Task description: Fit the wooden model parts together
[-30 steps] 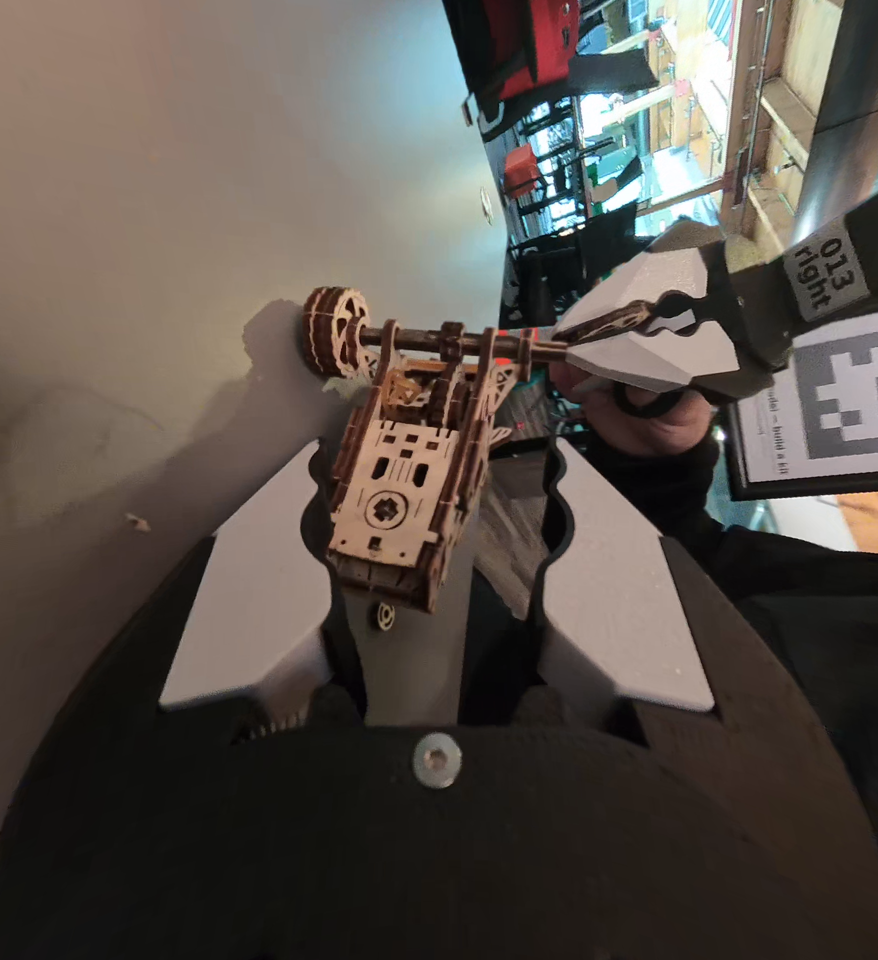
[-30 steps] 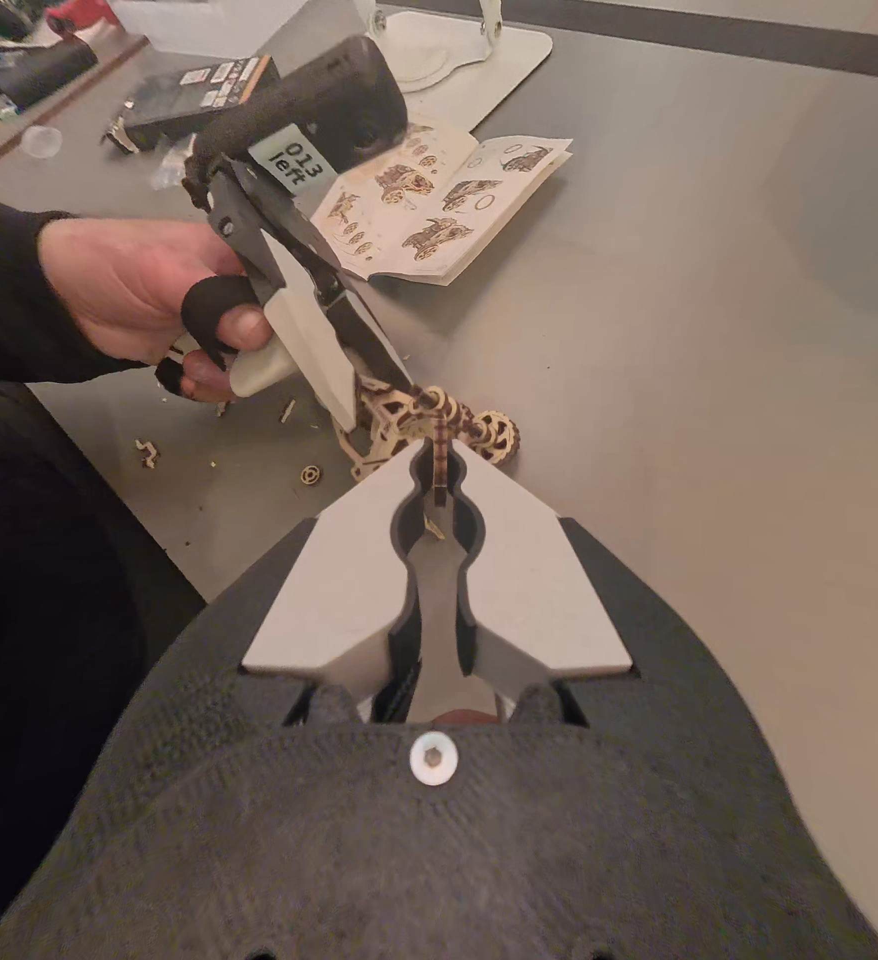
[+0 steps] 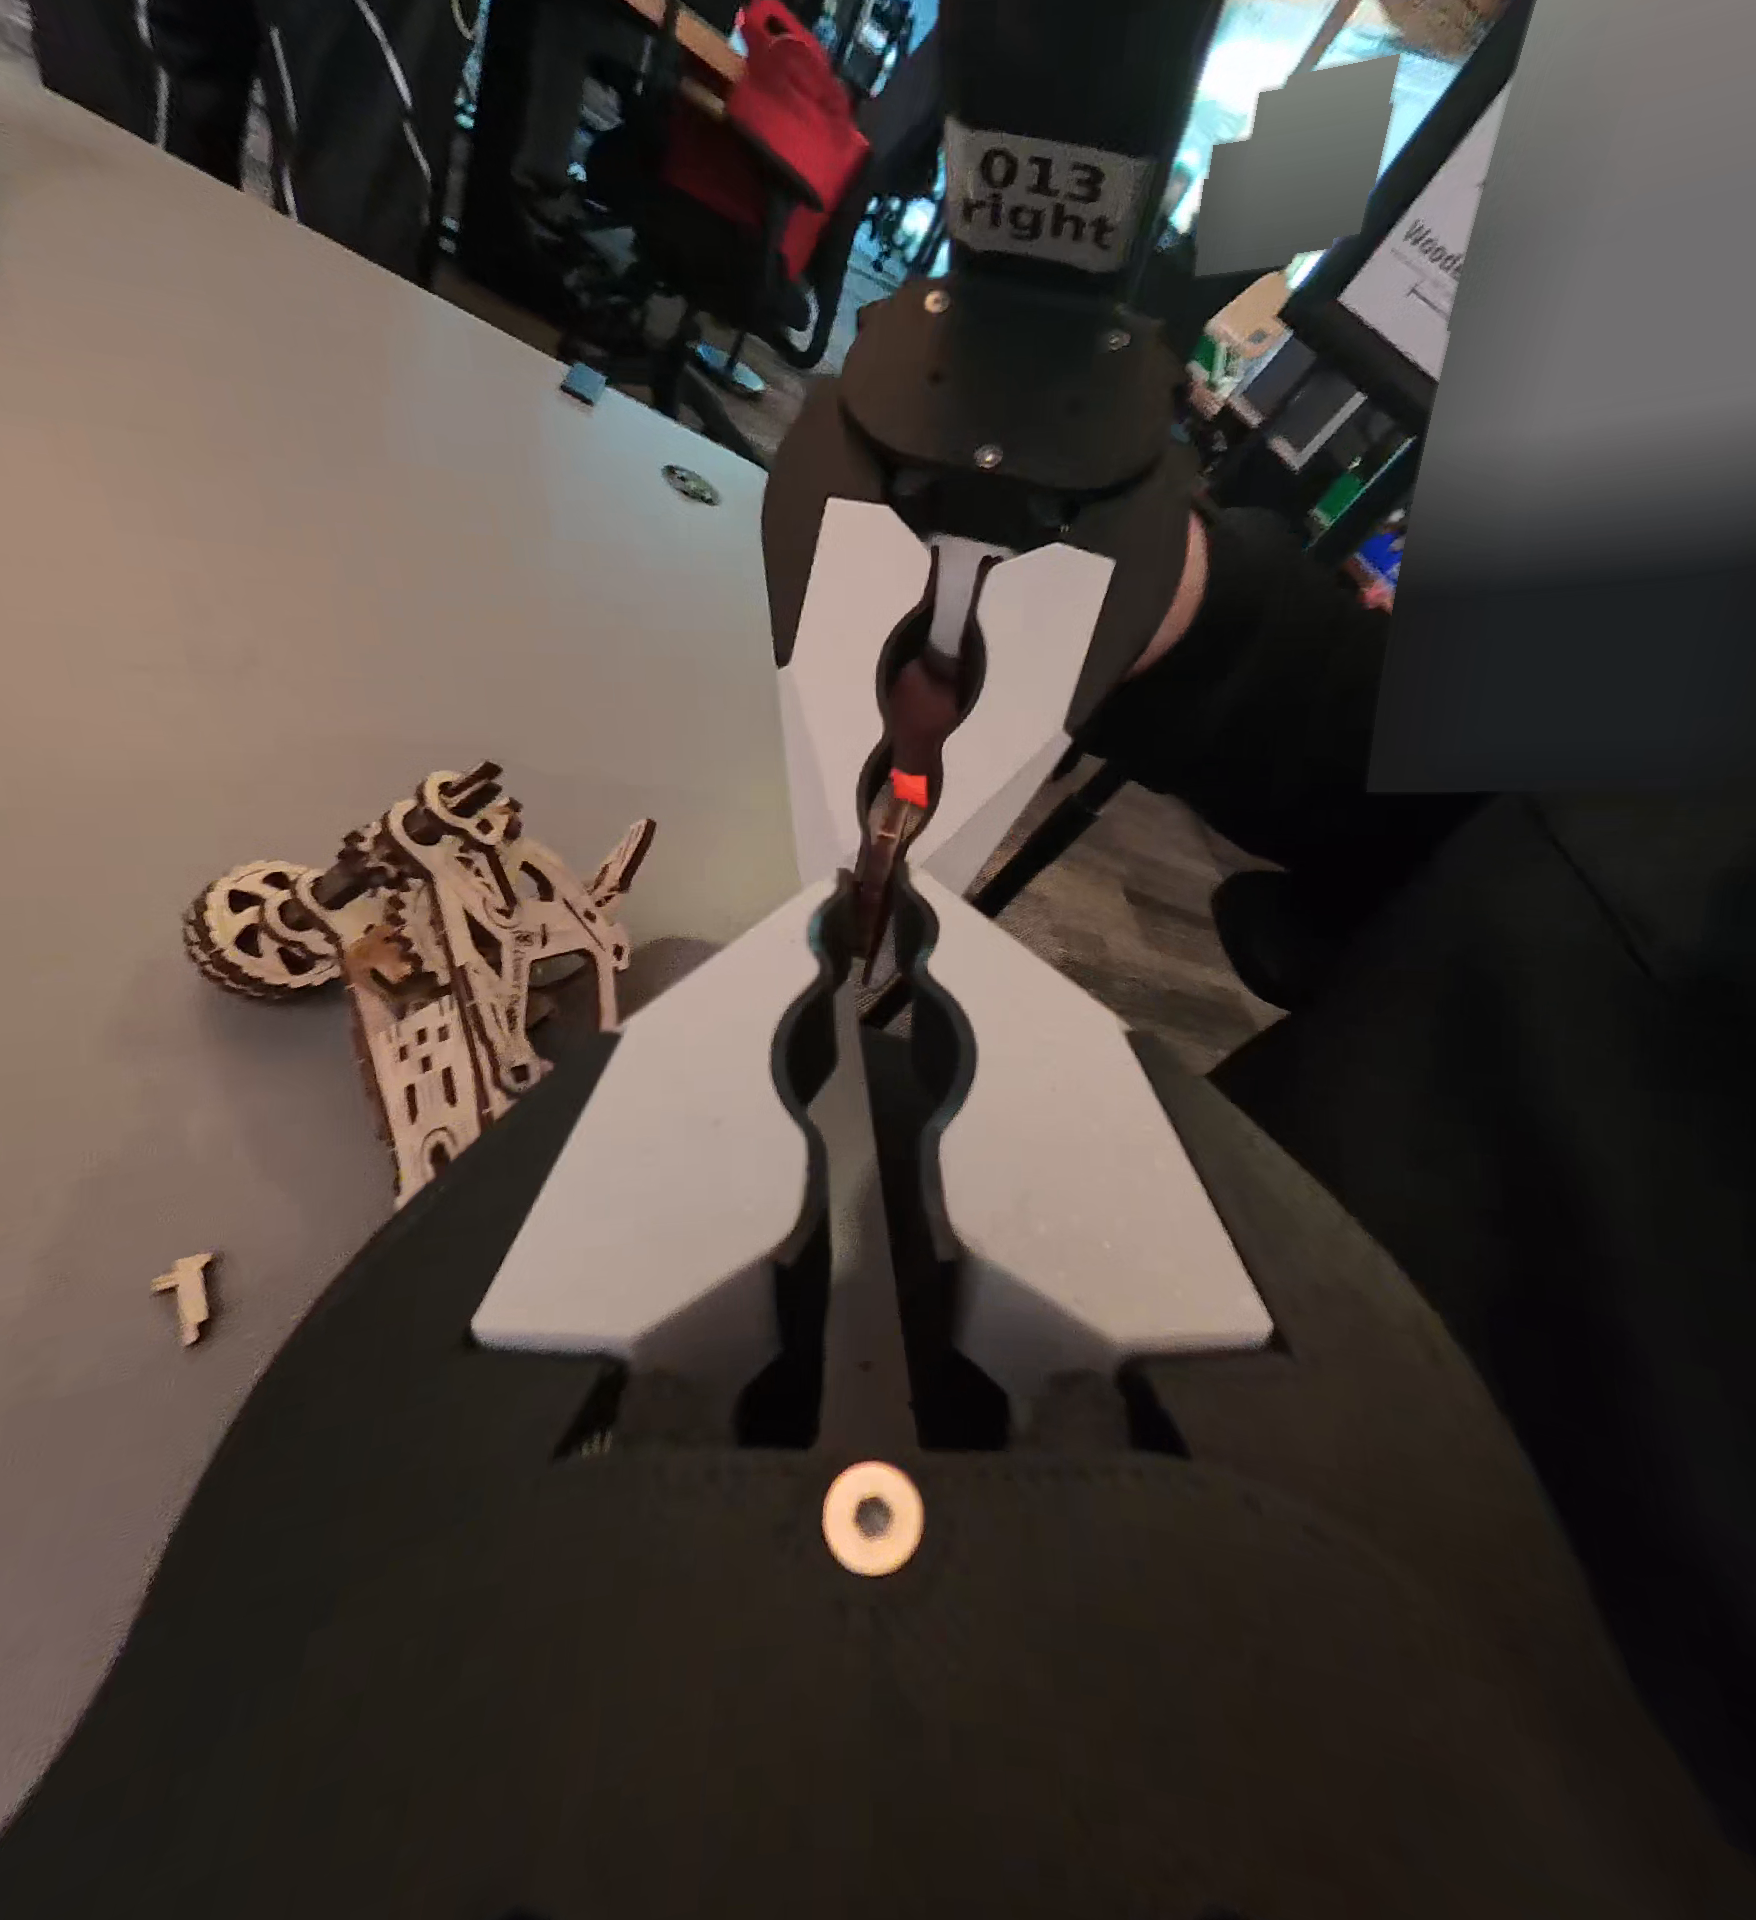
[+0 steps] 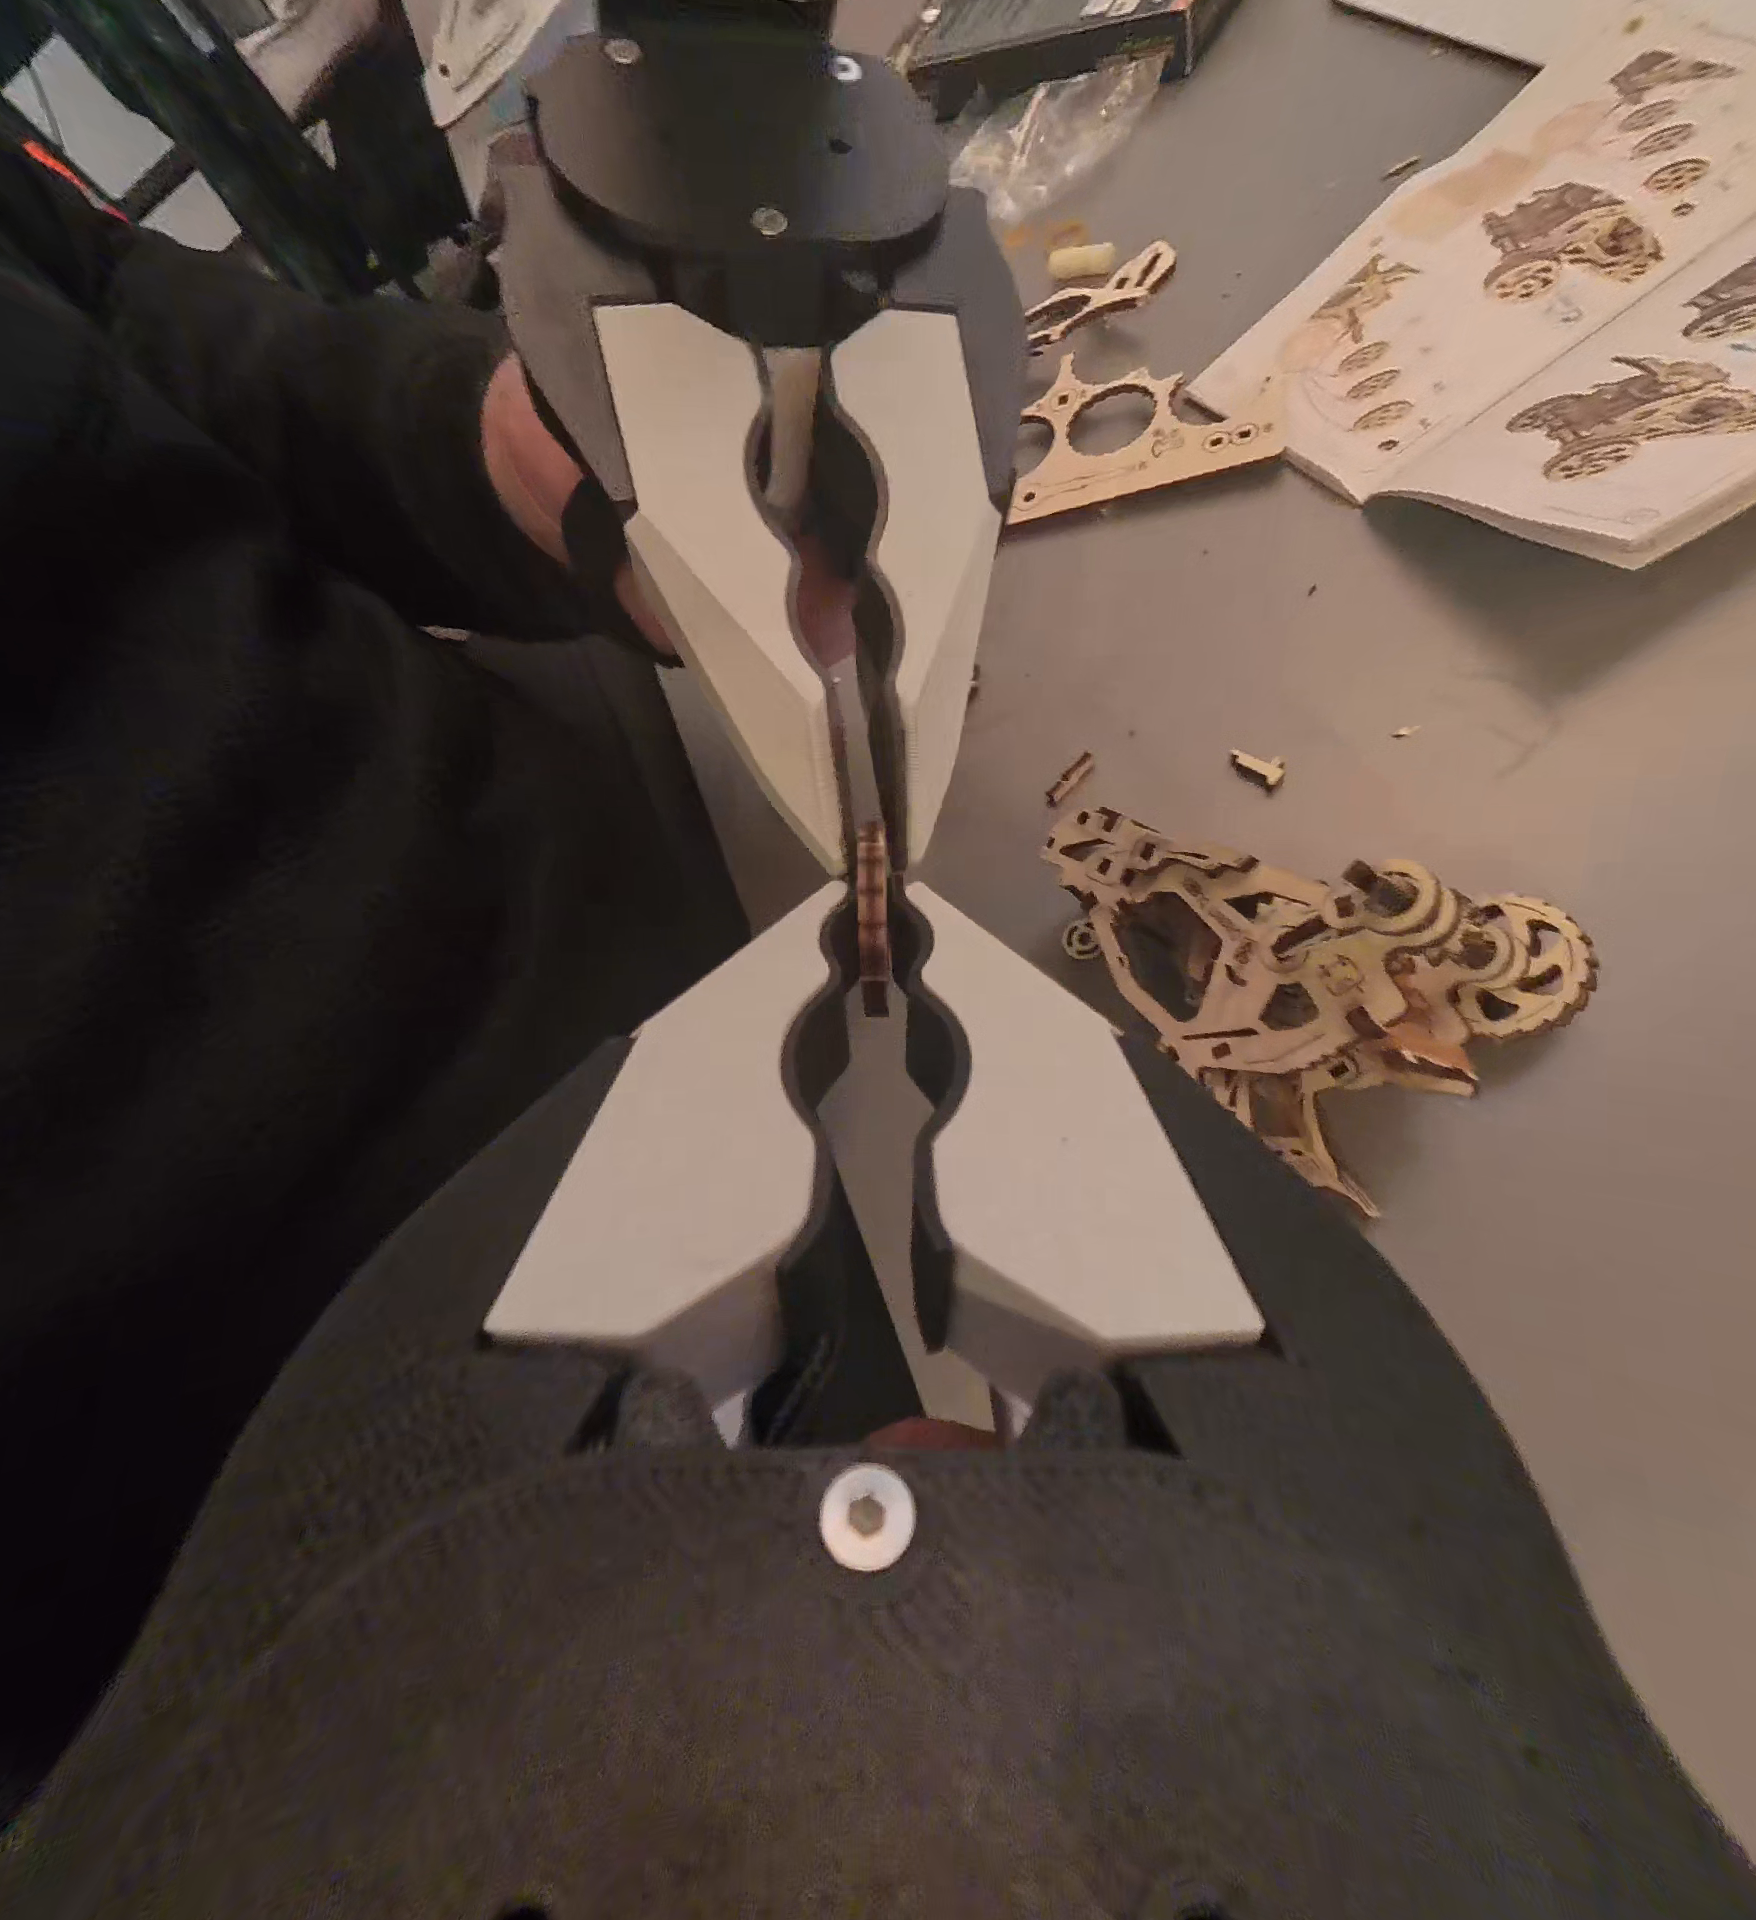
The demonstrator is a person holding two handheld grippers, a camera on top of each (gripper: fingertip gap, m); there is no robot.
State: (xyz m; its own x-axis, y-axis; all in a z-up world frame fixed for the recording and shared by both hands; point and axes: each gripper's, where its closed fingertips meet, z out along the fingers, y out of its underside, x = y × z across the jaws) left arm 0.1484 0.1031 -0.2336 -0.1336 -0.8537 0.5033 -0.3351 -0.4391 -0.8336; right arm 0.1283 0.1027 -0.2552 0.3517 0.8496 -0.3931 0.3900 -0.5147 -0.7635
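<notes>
Now both claws are meeting tip to tip, nearly closed: the left gripper (image 3: 869,925) and right gripper (image 4: 869,914) are pinching one wooden wheel (image 4: 871,914) edge-on, while the wooden model chassis (image 4: 1300,977) is lying on the grey table (image 4: 1476,727).

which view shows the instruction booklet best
The right wrist view: the open instruction booklet lies in plain sight on the table, upper right. The left wrist view does not show it at all.

each wrist camera looks forward along its own jaws, close in and tip to tip with the other; both views share the wooden model (image 3: 427,966) (image 4: 1300,987) lying on the grey counter (image 3: 230,623) (image 4: 1476,727).
</notes>
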